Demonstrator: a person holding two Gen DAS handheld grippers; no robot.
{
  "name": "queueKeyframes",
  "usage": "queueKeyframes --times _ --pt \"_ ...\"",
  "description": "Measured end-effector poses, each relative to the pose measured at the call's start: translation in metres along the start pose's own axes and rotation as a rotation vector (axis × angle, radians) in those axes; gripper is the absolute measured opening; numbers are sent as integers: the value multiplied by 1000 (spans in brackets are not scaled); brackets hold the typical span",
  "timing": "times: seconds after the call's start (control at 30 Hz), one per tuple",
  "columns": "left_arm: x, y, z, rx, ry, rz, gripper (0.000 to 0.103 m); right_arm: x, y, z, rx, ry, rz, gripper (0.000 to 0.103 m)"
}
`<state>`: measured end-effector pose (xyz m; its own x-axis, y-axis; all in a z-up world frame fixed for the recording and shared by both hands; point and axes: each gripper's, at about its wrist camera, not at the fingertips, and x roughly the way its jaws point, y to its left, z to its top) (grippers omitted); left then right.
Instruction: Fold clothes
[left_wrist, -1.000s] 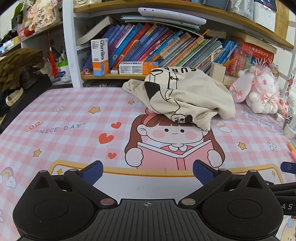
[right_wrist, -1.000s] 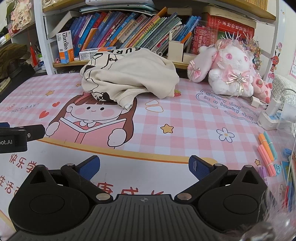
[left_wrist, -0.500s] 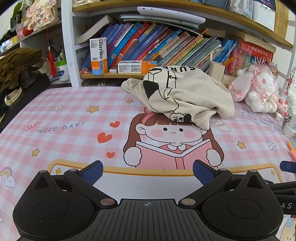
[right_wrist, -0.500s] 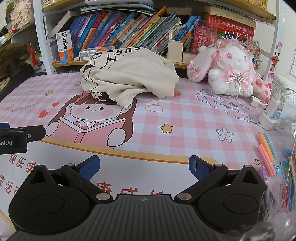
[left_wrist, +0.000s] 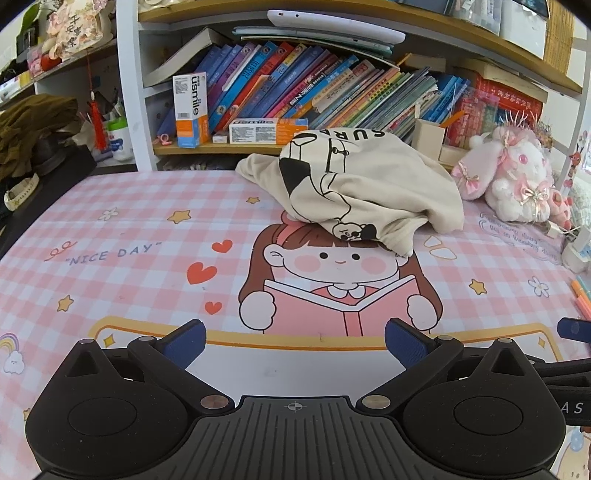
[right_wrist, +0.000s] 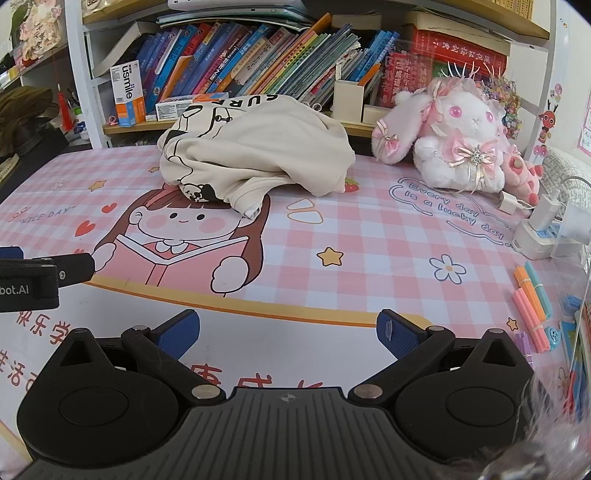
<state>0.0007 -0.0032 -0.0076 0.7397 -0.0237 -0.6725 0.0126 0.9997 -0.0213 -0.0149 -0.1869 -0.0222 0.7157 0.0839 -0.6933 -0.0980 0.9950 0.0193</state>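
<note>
Nearest the cameras, the left claw (left_wrist: 294, 343) and the right claw (right_wrist: 288, 332) both hover low over the tabletop (left_wrist: 129, 258) with their blue pads spread wide, gripping nothing. Beyond them lies a pink checked desk mat (right_wrist: 369, 236) printed with a girl reading. At its far edge, the cream sweatshirt (left_wrist: 365, 192) sits crumpled in a heap, well apart from both claws. A pink plush rabbit (right_wrist: 454, 147) sits to its right. Behind, a cream pen holder (right_wrist: 347, 99) stands by the bookshelf (left_wrist: 295, 81), which is packed with leaning books and usmile boxes (left_wrist: 190, 109).
</note>
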Motion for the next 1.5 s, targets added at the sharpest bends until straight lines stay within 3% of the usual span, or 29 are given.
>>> queueKeyframes --times 0.63,1.2,1.5 --pt "0 -1 0 -6 -14 -15 103 0 -1 0 9 6 -4 103" --pt "7 -5 -7 12 38 -9 103 7 -1 -4 24 35 10 103" --pt "15 -13 -4 70 -11 -32 103 10 -2 -2 14 -26 11 103"
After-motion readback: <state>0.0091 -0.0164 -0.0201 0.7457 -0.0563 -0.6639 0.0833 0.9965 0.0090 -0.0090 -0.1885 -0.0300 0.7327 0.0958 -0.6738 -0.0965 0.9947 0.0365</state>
